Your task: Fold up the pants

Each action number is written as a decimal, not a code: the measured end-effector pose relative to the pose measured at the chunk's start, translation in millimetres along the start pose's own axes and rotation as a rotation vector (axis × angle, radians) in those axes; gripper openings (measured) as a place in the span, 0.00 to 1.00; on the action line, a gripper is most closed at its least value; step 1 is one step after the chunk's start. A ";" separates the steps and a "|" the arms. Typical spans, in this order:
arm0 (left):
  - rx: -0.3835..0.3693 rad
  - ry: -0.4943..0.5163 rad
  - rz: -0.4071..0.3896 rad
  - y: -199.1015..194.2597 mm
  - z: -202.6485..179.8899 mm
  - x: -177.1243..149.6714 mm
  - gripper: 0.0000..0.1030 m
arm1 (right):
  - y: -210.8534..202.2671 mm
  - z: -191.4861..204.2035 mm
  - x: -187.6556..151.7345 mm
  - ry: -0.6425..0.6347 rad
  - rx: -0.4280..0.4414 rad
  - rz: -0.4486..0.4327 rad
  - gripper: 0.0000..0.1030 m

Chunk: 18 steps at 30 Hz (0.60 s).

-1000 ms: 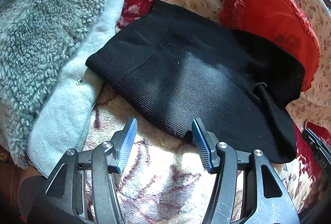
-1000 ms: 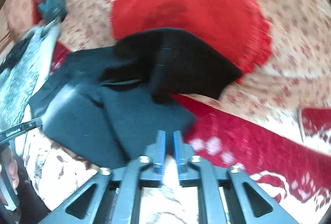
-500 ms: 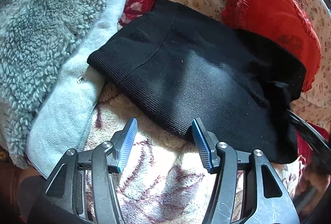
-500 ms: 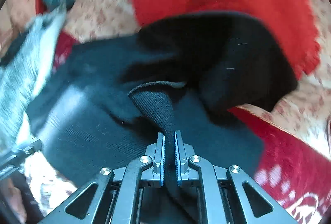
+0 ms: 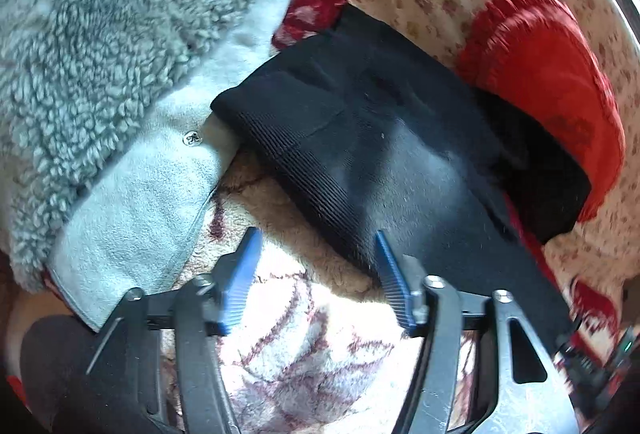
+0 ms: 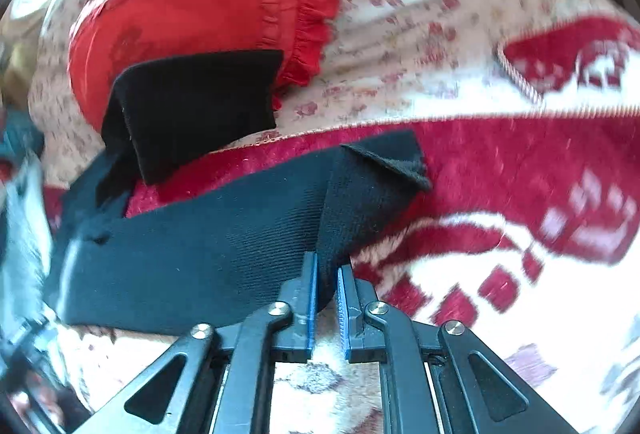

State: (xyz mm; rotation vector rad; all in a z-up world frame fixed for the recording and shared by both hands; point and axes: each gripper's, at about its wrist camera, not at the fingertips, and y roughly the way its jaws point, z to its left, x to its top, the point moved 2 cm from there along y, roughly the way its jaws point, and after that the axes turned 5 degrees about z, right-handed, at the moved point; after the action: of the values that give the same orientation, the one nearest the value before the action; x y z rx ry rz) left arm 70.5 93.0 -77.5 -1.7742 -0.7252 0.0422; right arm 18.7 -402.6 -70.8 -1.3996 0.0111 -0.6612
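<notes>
Pants (image 6: 208,258): 1 pr, black knit, on bed blanket (image 6: 520,193), lower left of right-wrist frame.
Change vs 0.5 s ago: the leg that was lifted over the body is now drawn out twd right; other leg lies on red cushion (image 6: 192,1). Prob. straightening before fold; fold not begun.
Right gripper (image 6: 327,282): 1, nearly closed, pinching leg fabric.
Left gripper (image 5: 316,266): 1, jaws wide, empty, at near edge of the pants.
Grey fleece (image 5: 100,53): 1, upper left.
</notes>
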 end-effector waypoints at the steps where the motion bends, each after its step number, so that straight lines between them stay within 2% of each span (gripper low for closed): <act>1: -0.017 -0.030 -0.002 1.7 3.1 2.1 0.71 | 0.9 -0.1 -0.5 0.014 0.009 -0.006 0.17; 2: -0.023 -0.052 -0.002 3.4 4.9 3.7 0.71 | 1.2 -1.0 -1.3 0.024 0.020 -0.006 0.27; 4: -0.039 -0.088 0.010 9.6 6.8 6.8 0.71 | 2.1 1.8 -1.1 0.043 0.062 0.003 0.34; 8: -0.029 -0.081 0.005 20.7 -1.7 11.3 0.71 | 8.3 13.2 1.1 -0.002 0.025 0.013 0.33; 9: -0.036 -0.060 -0.001 21.6 -5.8 12.4 0.60 | 9.4 15.5 2.4 -0.013 0.019 0.008 0.31; 10: -0.041 -0.045 -0.001 22.6 -9.1 12.9 0.26 | 10.8 18.4 3.5 -0.029 0.007 0.005 0.19; 11: -0.042 -0.042 0.006 24.1 -9.9 13.7 0.12 | 11.9 20.1 4.4 -0.043 -0.001 0.005 0.12; 13: -0.088 -0.062 0.008 25.0 -7.1 16.5 0.09 | 9.8 21.1 5.5 -0.051 -0.004 -0.010 0.06; 16: -0.096 -0.025 -0.015 11.6 -9.0 15.9 0.08 | -6.7 22.0 4.8 -0.062 0.015 -0.047 0.05; 18: -0.130 0.002 -0.026 -5.9 -10.2 14.0 0.08 | -18.4 23.6 3.1 -0.078 0.019 -0.055 0.05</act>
State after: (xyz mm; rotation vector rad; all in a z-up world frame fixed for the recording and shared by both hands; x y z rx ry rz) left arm 83.1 92.0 -64.3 -1.8878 -0.7639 -0.0249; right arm 22.6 -383.1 -48.2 -1.4107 -0.0954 -0.6501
